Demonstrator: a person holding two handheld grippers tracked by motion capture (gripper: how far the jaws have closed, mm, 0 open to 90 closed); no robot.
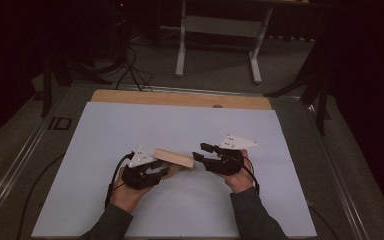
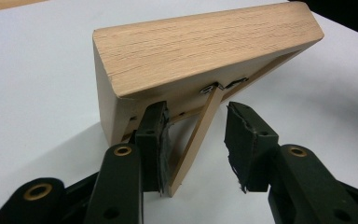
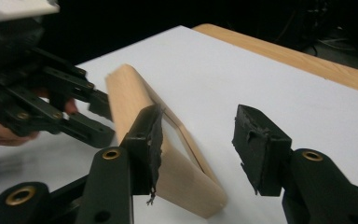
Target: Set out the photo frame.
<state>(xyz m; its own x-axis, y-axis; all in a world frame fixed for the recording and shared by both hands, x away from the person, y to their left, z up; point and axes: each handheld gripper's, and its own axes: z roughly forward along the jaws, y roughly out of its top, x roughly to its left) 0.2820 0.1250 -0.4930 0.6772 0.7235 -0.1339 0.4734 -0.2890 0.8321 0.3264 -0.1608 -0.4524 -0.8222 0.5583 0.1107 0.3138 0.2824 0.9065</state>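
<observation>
meanwhile my left gripper (image 1: 156, 170) stood open astride the wooden frame's (image 1: 174, 159) prop leg (image 2: 193, 142), presumably to swing it; my right gripper (image 1: 200, 152), also open and empty, flanked the frame's far end above the white sheet (image 1: 180, 125).

A white sheet (image 1: 180, 125) covers nearly all of the wooden surface (image 1: 180, 98), whose bare light-wood strip shows along the far edge, with a small dark mark at the middle of that strip. Near the front centre of the sheet stands a light wooden picture frame (image 1: 175, 158), tilted back on a thin wooden stand leg (image 2: 196, 140) that reaches down to the sheet. The frame's wide grained edge faces up. Dark carpeted floor (image 1: 215, 65) surrounds the surface.
</observation>
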